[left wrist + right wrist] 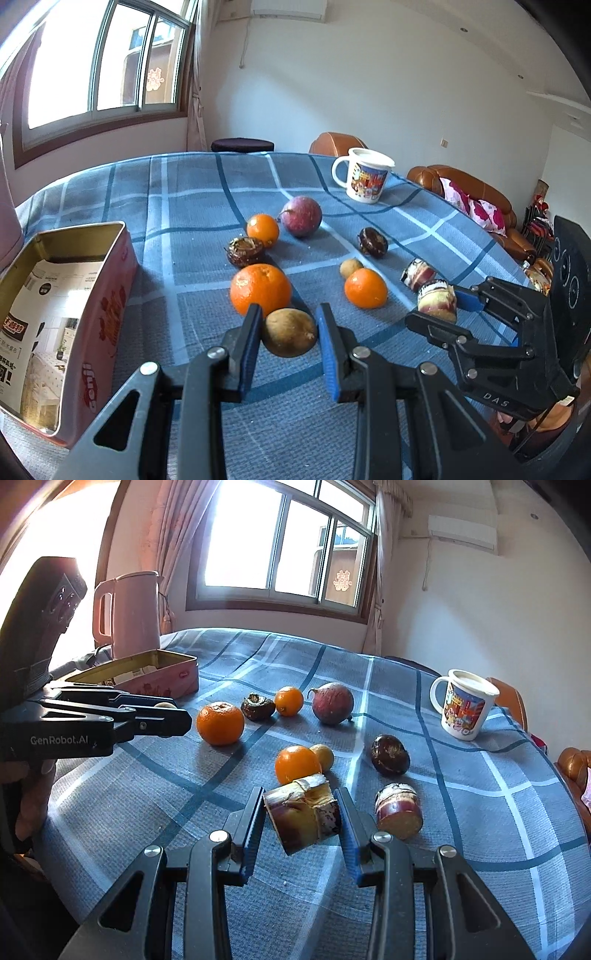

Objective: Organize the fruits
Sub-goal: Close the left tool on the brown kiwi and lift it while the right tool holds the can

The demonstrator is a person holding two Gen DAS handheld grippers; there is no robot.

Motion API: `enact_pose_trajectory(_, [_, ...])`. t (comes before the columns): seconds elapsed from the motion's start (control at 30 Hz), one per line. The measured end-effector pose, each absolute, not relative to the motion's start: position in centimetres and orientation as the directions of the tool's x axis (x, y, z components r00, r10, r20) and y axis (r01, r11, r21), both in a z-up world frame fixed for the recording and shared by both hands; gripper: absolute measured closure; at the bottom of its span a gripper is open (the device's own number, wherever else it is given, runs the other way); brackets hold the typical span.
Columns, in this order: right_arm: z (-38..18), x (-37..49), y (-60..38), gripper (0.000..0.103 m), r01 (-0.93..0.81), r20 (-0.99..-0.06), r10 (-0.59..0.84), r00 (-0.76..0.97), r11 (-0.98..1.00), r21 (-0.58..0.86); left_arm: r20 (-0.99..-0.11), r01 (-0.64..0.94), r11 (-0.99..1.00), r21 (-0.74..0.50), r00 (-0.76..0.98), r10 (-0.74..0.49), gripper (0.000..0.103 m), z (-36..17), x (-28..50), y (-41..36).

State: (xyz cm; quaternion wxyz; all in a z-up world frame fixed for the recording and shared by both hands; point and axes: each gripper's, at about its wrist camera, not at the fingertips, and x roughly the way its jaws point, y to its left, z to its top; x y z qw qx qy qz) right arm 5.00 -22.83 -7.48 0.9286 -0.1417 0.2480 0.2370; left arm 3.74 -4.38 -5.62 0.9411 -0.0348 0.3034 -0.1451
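Observation:
My left gripper (290, 332) is shut on a small brown round fruit (290, 336) just above the blue checked tablecloth (192, 206). My right gripper (301, 816) is shut on a cut purple sugarcane piece (301, 821); it also shows in the left wrist view (437, 301). A second sugarcane piece (399, 810) lies right of it. Three oranges (260, 290) (365, 288) (263, 229), a red-purple round fruit (301, 216), two dark water chestnuts (245, 252) (373, 242) and a small brown fruit (351, 267) lie on the cloth.
An open pink tin box (110, 295) with a printed paper inside stands at the left. A white cartoon mug (364, 179) stands at the far right of the table. A pink kettle (127, 613) stands behind the tin. Brown sofas (476, 195) are past the table edge.

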Motion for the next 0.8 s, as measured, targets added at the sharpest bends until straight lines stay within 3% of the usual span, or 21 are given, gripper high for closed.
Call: enact_pose_trajectory(0.8, [-6.9,3.7,-23.4,0.064,-0.515,-0.432,0.413,0.802,0.844,-0.148,-0.493,0.237,0.966,-0.102,0.832,-0.256,0.071,-4.9,2.1,-4.5])
